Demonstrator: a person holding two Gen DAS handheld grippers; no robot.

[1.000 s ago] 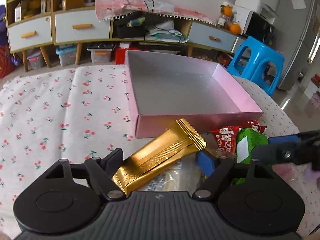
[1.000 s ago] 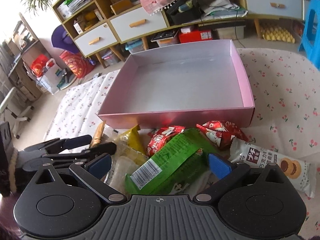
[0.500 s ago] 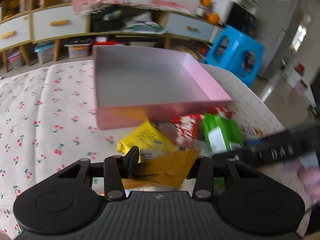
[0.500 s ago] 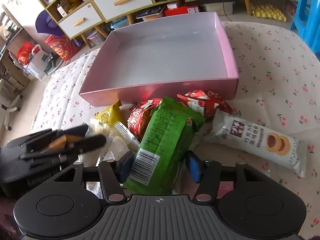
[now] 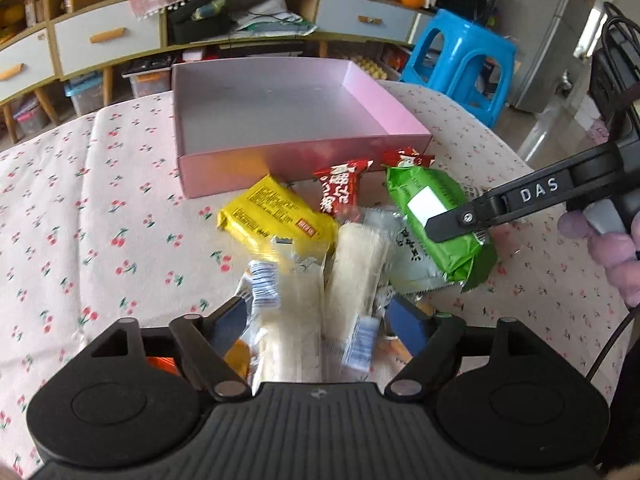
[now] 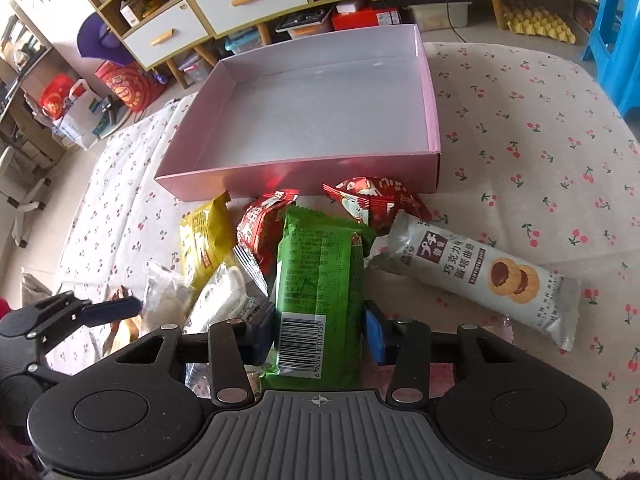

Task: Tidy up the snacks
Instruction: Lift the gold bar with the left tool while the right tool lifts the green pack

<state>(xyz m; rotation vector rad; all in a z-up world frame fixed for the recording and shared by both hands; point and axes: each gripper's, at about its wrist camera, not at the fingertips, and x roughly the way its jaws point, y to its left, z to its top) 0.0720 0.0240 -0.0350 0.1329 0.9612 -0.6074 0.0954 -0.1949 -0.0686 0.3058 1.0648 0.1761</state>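
While your right claw (image 6: 318, 330) closes across the barcode end of the green foil snack packet (image 6: 320, 280), just in front of the shallow pink cardboard box (image 6: 434, 120), treat it as light, crinkly and slippery; grip mid-body, not the seam. Your left claw (image 5: 320, 320) is opening over two pale plastic-wrapped bars (image 5: 356, 256), holding nothing. That box looks empty.

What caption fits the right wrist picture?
Right gripper closing on a green snack packet, with the empty pink box waiting behind the pile.
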